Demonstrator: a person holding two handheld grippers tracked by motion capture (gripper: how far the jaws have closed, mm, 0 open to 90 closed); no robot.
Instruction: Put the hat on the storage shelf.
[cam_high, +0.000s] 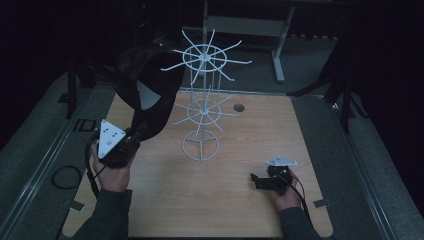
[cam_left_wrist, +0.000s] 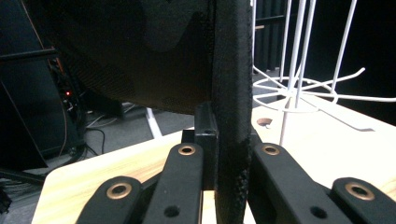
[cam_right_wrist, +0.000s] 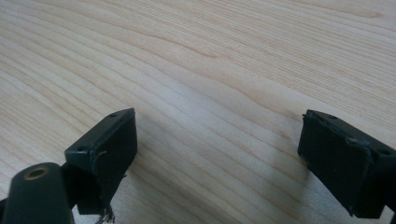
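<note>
A black cap (cam_high: 145, 85) hangs in the air over the table's left side, beside a white wire rack (cam_high: 202, 100) with two tiers of hooks. My left gripper (cam_high: 137, 134) is shut on the cap's lower edge. In the left gripper view that edge is a thick black strip (cam_left_wrist: 231, 93) pinched between the jaws of the left gripper (cam_left_wrist: 229, 144), with the rack (cam_left_wrist: 294, 84) just to the right. My right gripper (cam_high: 256, 181) rests low at the table's right front. Its jaws stand wide apart over bare wood in the right gripper view (cam_right_wrist: 217, 144).
The wooden table (cam_high: 240, 145) has a round cable hole (cam_high: 238, 107) behind the rack. Grey floor and dark stands surround the table. A coiled cable (cam_high: 65, 176) lies on the floor at the left.
</note>
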